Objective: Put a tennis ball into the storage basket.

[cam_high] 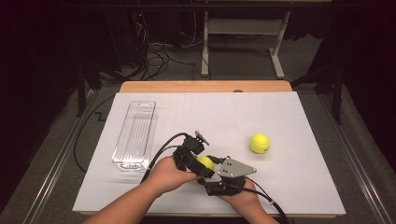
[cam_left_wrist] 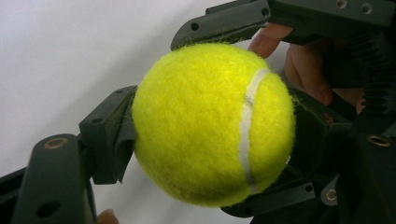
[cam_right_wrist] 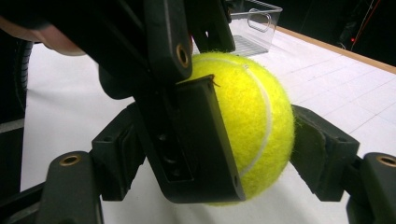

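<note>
You have one tennis ball [cam_high: 205, 162] caught between both tools, low over the near middle of the white table [cam_high: 289, 186], where your two hands meet. Your left gripper [cam_high: 198, 164] comes in from the left and is clamped on it: in the left gripper view the ball [cam_left_wrist: 212, 123] sits squarely between the two black jaws, the left pad [cam_left_wrist: 112, 135] pressed into the felt and the opposite jaw tight against the far side, with the seam running down the ball's right half. Your right gripper [cam_high: 212, 179] comes in from the near right and has the same ball [cam_right_wrist: 254, 126] between its own jaws too; its right pad [cam_right_wrist: 310, 149] lies against the felt, while on the other side a jaw of the left tool crosses in front and sits between its left pad and the ball, so you cannot tell whether that pad touches. Both pairs of jaws stand only about a ball's width apart. A second tennis ball [cam_high: 259, 143] rests alone on the table, further back and to the right, well apart from the grippers. The clear plastic bin [cam_high: 135, 135] lies lengthwise at the left of the table.
</note>
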Demonstrator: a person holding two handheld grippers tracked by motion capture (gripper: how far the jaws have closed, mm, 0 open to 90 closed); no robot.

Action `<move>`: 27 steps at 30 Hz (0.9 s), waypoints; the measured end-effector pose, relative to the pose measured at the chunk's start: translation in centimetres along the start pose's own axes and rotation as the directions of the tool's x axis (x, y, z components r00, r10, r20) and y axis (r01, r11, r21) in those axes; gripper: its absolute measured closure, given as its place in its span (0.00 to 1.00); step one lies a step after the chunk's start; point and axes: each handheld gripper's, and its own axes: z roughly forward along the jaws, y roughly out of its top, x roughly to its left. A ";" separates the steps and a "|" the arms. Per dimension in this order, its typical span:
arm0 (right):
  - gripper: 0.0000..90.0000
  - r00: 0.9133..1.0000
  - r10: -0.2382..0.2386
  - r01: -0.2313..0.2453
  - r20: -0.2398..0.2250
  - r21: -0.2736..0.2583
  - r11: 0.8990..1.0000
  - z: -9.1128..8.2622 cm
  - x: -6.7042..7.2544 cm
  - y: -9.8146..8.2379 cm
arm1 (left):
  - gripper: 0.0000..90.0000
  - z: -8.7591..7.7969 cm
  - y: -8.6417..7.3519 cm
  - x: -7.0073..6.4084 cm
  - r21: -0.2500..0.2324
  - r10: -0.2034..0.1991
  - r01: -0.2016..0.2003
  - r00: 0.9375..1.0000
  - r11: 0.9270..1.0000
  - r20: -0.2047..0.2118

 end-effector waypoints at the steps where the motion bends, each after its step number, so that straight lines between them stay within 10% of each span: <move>1: 0.29 1.000 0.000 0.000 -0.002 0.000 1.000 0.0 0.0 0.0 | 0.29 0.0 0.0 0.0 0.002 0.001 -0.001 1.000 1.000 -0.001; 27: 0.14 0.999 0.030 -0.030 -0.010 0.016 0.999 0.2 -0.2 -0.2 | 0.29 -0.8 -0.3 0.4 0.003 -0.008 0.008 0.999 1.000 -0.036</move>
